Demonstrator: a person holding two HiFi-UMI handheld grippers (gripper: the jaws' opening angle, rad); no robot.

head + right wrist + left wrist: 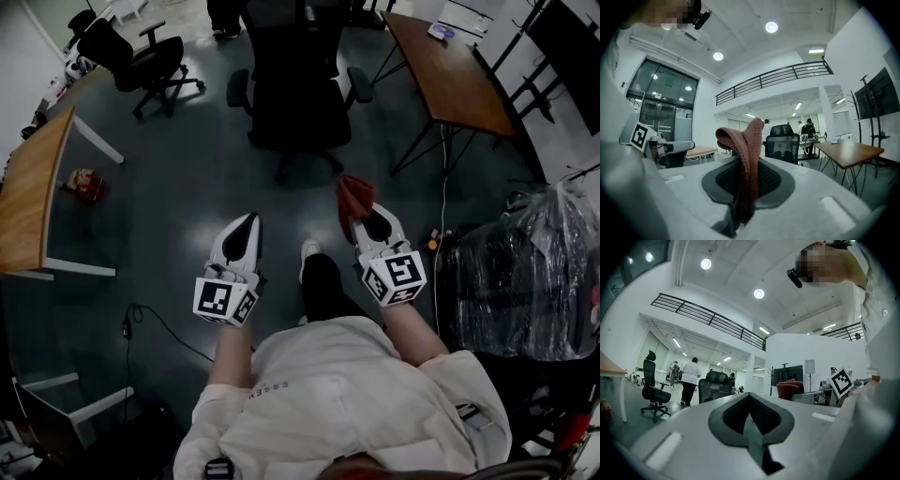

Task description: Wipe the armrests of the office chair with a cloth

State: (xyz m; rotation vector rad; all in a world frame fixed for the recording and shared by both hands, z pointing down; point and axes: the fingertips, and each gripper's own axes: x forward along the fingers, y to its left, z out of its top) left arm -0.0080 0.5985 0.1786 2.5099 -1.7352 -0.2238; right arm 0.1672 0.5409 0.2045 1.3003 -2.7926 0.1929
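Note:
A black office chair stands on the dark floor ahead of me, with its armrests out to either side. It also shows as a mesh-backed chair in the right gripper view. My right gripper is shut on a red-brown cloth, which sticks up in a fold from between the jaws. My left gripper is held beside it with its jaws shut and nothing between them. Both grippers are well short of the chair.
A wooden desk stands at the right and another desk at the left. A second office chair is far left. A plastic-wrapped bundle sits close on the right. A cable lies on the floor. A person stands beyond.

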